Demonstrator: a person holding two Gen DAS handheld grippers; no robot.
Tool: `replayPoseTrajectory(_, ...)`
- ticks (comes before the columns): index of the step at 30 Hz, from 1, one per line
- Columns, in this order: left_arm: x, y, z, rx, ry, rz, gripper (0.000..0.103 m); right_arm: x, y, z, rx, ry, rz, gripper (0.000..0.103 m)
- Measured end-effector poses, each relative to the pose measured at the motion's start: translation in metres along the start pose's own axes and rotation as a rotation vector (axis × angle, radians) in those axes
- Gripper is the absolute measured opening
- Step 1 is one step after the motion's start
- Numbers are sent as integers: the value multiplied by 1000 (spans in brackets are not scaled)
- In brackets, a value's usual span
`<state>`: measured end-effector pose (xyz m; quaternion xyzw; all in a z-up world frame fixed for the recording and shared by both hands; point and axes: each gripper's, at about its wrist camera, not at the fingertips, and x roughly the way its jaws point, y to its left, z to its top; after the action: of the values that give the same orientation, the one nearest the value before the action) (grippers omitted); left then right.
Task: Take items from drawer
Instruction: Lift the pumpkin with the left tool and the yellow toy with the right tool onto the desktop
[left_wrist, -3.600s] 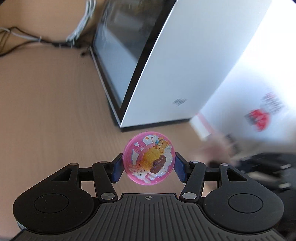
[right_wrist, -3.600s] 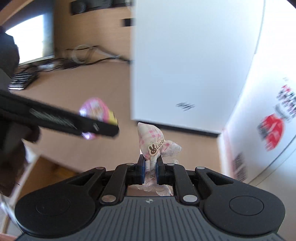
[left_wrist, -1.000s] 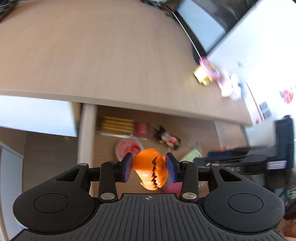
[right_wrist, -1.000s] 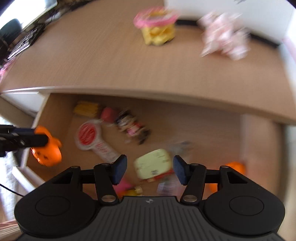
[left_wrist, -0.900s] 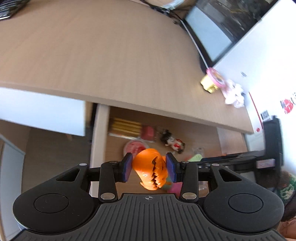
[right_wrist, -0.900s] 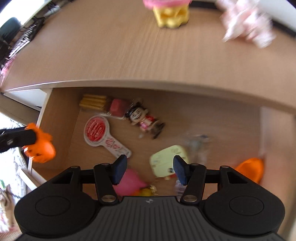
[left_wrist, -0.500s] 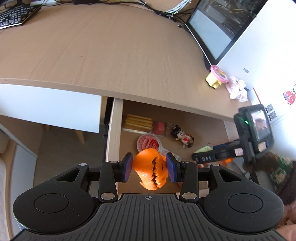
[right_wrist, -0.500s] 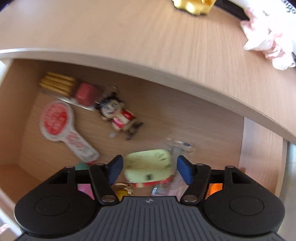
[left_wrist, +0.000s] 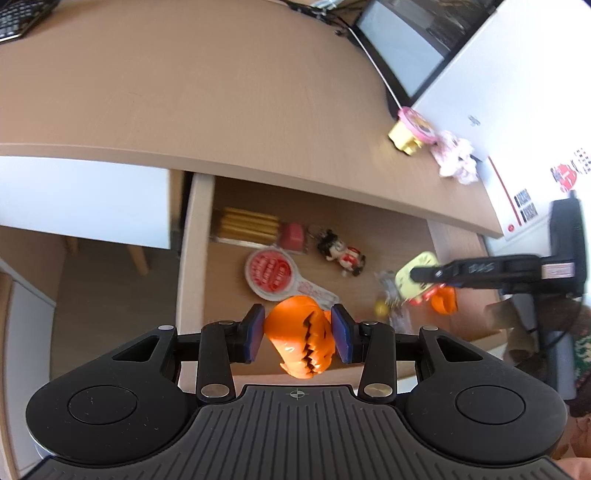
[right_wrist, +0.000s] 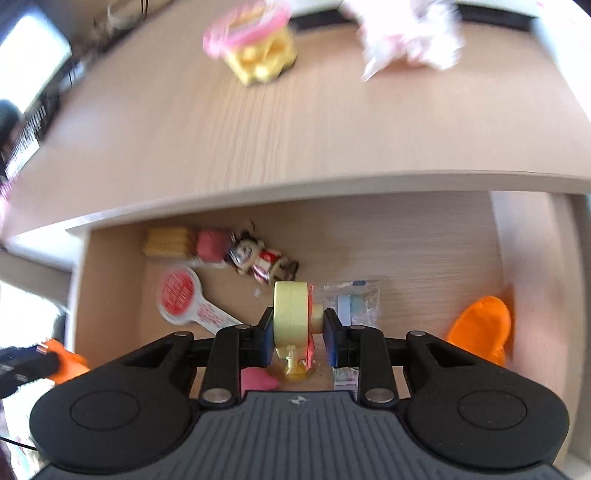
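Note:
My left gripper (left_wrist: 297, 338) is shut on an orange jagged-mouthed pumpkin toy (left_wrist: 301, 341), held above the front of the open drawer (left_wrist: 194, 258). My right gripper (right_wrist: 298, 339) is shut on a pale yellow flat toy (right_wrist: 290, 315) with a red underside, lifted edge-on over the drawer floor (right_wrist: 424, 254); the left wrist view shows the same yellow toy (left_wrist: 415, 266) in that gripper's fingers (left_wrist: 443, 273). In the drawer lie a red-and-white paddle (left_wrist: 273, 273), a small doll figure (left_wrist: 341, 253), yellow sticks (left_wrist: 247, 225), a red block (left_wrist: 293, 234) and an orange piece (right_wrist: 480, 332).
On the desktop (left_wrist: 184, 92) stand a pink-lidded yellow cup (left_wrist: 410, 131) and a pink cloth pouch (left_wrist: 454, 158), beside a white box (left_wrist: 517, 92) and a monitor (left_wrist: 406, 40). A keyboard (left_wrist: 18, 18) sits far left. A clear packet (right_wrist: 354, 302) and a pink item (right_wrist: 258, 380) lie under my right gripper.
My right gripper went from open over the yellow toy to shut on it, and has raised it edge-on. My left gripper still holds the pumpkin and has shifted slightly closer to the drawer.

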<state>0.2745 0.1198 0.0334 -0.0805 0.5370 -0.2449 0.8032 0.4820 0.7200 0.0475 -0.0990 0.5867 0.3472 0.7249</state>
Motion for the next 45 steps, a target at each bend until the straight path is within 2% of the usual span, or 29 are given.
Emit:
replayPoseTrajectory(3,3,-9,4,16,6,-59,43,-29,-6,-4,40,-68,29,26)
replayPoseTrajectory(6,2,-25,21,56,-9,-120,43,-64,2,-11,-5,-158,7,26)
replayPoseTrajectory(11,5,-57,76,139,-130,-155,43,-108,8,0,-23,-302,14,26)
replayPoseTrajectory(15,33,-74,117,177,-214,-135,43,-141,1,12,-17,-392,13,26)
replayPoseTrajectory(20,94,-76,139,184,-174,-96,44,-160,-8,28,-4,-468,-30,26)
replayPoseTrajectory(23,113,-75,138,224,-166,-34,44,-160,-14,40,12,-498,-72,26)
replayPoseTrajectory(25,117,-73,140,244,-196,-5,43,-160,-19,47,25,-512,-81,26)
replayPoseTrajectory(27,112,-72,139,239,-219,-23,43,-160,-21,55,31,-531,-83,26)
replayPoseTrajectory(30,94,-72,140,238,-306,-57,43,-157,-20,71,27,-553,-80,26)
replayPoseTrajectory(36,49,-60,148,197,-411,-92,43,-140,-15,104,13,-587,-14,26)
replayPoseTrajectory(42,17,-42,129,189,-399,-67,43,-88,-32,133,83,-527,44,26)
replayPoseTrajectory(45,3,-32,111,185,-379,-80,43,-57,-42,139,90,-485,-16,26)
